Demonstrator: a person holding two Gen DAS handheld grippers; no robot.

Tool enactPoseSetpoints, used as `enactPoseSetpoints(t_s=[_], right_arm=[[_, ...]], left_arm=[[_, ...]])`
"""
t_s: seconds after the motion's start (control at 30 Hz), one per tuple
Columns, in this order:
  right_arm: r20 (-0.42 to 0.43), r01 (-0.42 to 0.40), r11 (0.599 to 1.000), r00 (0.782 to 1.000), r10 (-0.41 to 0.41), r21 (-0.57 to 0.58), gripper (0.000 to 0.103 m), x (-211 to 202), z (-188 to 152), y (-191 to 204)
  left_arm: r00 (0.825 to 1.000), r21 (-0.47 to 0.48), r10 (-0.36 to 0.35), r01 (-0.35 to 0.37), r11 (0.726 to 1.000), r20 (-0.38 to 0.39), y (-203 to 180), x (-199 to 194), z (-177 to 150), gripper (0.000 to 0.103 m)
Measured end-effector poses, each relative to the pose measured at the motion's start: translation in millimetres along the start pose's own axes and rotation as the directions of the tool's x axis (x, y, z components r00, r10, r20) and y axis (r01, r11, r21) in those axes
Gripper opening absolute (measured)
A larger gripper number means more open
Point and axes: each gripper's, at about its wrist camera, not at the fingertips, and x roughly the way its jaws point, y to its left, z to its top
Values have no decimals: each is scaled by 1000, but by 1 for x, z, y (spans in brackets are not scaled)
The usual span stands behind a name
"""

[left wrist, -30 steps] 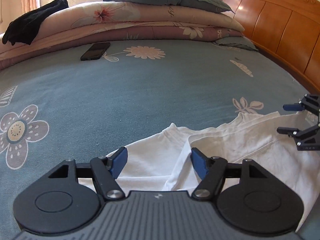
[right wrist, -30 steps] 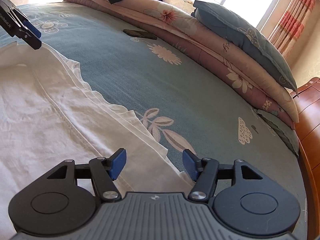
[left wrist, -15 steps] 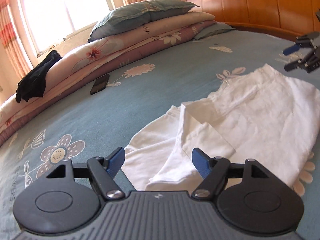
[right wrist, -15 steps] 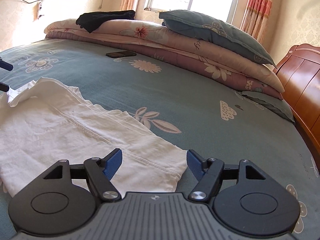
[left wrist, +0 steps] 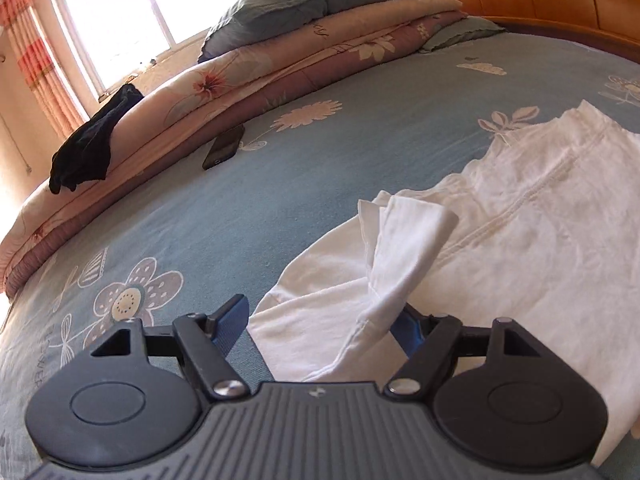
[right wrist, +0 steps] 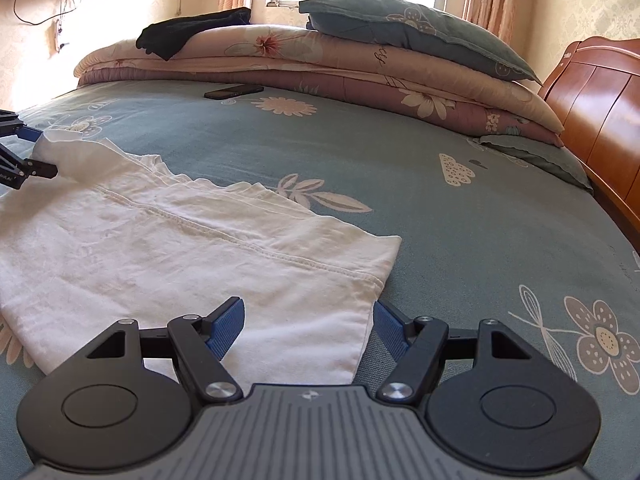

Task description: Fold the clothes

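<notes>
Two grippers wide over white cotton

Both the left gripper (left wrist: 320, 322) and the right gripper (right wrist: 308, 326) stand spread, gripping nothing. A creased, seamed white garment (right wrist: 168, 240) lies on the blue flowered bed (right wrist: 460, 240). Only the left view shows its folded sleeve (left wrist: 404, 236).

one white garment (right wrist: 160, 236), one phone (right wrist: 234, 91), two pillows (right wrist: 412, 34), one black cloth (right wrist: 192, 30)

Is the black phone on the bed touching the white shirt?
Apart. In the right wrist view the phone lies by the folded quilts, with a wide stretch of bare blue bedsheet between it and the white shirt.
</notes>
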Motion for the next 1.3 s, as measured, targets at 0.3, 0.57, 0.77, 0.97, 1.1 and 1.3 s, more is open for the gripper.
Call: enactPoseSetpoints(t_s=[0.3,0.57,0.77,0.97,1.1,1.3], right_arm=[[0,4,1000,1000,-4,28,75,-10,-7,-5],[10,-28,992,1000,27,127,75,-28,-18,-5],[2,-52,980,999,52,192,75,-39,-32,-2],[-3,-51,961,999,54,272,75,-47,-47,-8],[-23,-23,953,999,31,303,73,-50,-55,-15],[3,-64,911,998,69,408,71,-55,-64,-33]], left_arm=[[993,-335,37,-72,940,-111,59,-4,-33,72],[987,-524,-140,79,848,-78,70,-52,-67,44],[964,-608,-255,160,778,-72,54,-66,-91,44],[963,-642,-255,141,754,-88,49,-71,-111,23],[963,-650,-253,132,748,-95,53,-78,-116,22],[959,-672,-282,209,710,0,59,-89,-119,23]])
